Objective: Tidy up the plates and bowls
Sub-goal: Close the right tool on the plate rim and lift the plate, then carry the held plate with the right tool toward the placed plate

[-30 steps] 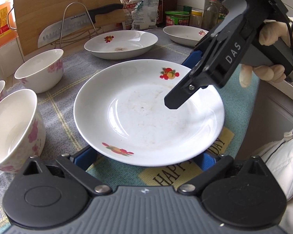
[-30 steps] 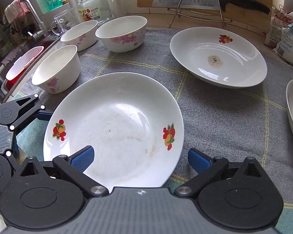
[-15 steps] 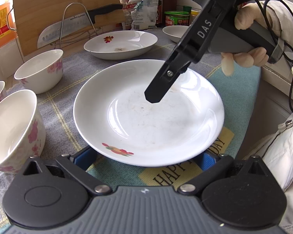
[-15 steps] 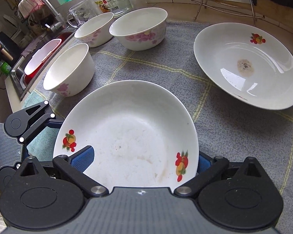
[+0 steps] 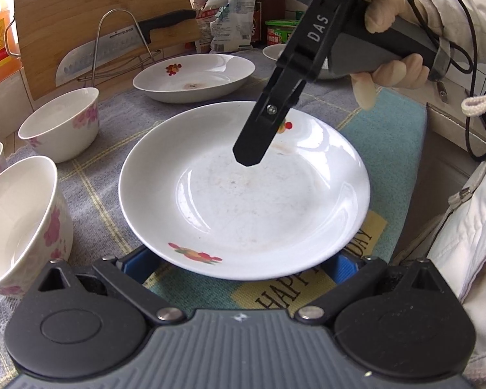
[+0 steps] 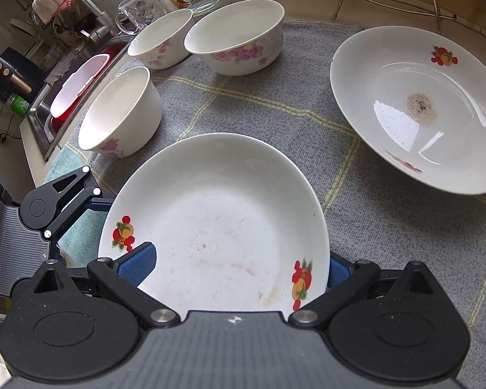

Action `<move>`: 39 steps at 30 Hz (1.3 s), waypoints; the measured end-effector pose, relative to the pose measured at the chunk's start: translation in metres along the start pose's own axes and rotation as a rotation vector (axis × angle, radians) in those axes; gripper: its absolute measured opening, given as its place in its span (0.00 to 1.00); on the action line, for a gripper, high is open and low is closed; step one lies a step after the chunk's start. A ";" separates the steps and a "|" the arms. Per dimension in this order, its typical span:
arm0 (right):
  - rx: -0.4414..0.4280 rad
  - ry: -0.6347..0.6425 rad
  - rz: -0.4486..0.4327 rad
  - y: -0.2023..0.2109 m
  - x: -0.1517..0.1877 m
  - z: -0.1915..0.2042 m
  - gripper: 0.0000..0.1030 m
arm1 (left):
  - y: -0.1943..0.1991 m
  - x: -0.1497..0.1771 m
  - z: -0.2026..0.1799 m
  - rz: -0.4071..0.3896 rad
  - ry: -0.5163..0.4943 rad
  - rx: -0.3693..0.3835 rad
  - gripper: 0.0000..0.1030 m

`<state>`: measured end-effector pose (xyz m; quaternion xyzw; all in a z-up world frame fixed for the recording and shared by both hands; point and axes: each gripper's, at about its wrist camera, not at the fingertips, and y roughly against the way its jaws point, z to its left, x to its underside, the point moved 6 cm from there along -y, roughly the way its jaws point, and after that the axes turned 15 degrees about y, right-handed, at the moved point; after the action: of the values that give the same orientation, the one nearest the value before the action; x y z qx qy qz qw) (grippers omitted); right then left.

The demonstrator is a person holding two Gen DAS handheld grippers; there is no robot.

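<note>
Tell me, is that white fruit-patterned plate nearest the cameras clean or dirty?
Dirty: the white fruit-patterned plate shows faint brownish smears and specks across its middle.

"DAS" on the right hand-held gripper [image 5: 248,159]; mat [image 5: 307,295] apparently reads "HAPPY…DAY".

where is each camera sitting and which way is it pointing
Left wrist: on the left gripper, facing across the white fruit-print plate toward the bamboo cutting board; it shows its own blue-padded fingers straddling the plate's near rim, plus the right gripper and gloved hand above the plate.
Right wrist: on the right gripper, facing over the same plate toward three pink-flowered bowls and the sink; own fingers straddle the rim.
Shared: plate, stained second plate, grey checked cloth.
</note>
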<state>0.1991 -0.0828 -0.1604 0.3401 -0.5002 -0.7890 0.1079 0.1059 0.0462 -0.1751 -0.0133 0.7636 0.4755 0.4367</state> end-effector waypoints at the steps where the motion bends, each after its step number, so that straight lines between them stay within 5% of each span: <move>1: -0.009 -0.005 0.000 0.000 -0.001 -0.001 1.00 | 0.000 0.000 0.000 0.000 -0.003 0.001 1.00; 26: -0.022 -0.024 0.035 -0.002 -0.004 0.001 1.00 | 0.001 -0.004 -0.009 0.023 -0.048 -0.018 0.98; 39: -0.002 -0.025 -0.015 0.027 0.004 -0.007 1.00 | 0.002 -0.028 -0.030 0.011 -0.078 -0.013 0.98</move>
<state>0.1961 -0.1026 -0.1406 0.3338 -0.4980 -0.7946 0.0959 0.1028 0.0146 -0.1496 0.0067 0.7429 0.4831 0.4633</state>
